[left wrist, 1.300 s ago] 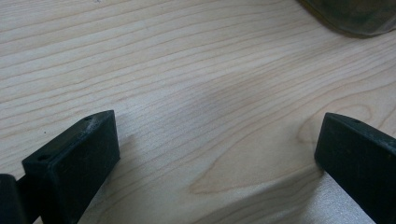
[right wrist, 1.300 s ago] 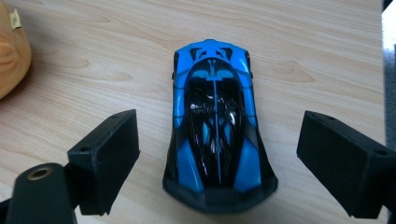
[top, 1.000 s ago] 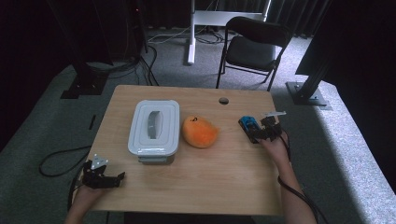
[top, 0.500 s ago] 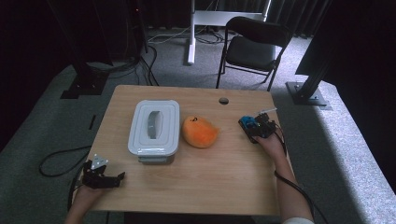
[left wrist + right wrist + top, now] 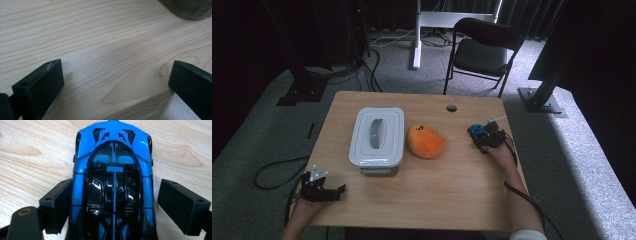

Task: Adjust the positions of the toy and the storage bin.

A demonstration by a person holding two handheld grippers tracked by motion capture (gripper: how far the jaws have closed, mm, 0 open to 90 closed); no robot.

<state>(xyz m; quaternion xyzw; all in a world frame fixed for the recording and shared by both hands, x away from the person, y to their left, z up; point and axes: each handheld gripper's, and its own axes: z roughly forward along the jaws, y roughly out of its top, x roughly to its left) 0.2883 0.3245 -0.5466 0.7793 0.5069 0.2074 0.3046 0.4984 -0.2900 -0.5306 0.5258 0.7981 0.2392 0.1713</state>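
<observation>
Right gripper [image 5: 112, 202]: spread astride blue toy car [image 5: 112, 170]; one pad touching, other apart. Risk: uneven closing skews car on desk [image 5: 30, 150].

Left gripper [image 5: 323, 188]: jaws spread wide, at the worktop's [image 5: 427, 205] front-left corner.
Right gripper [image 5: 484, 136]: jaws parted, near the right edge.

Overhead light falls evenly on the table [image 5: 412, 200], while the room beyond the chair [image 5: 484, 50] is dark. The car [image 5: 113, 182] roof shows glare streaks in the right gripper view. The left tongs [image 5: 116, 82] cast soft shadows on the wood, their near edges blurred. The high view is grainy.
</observation>
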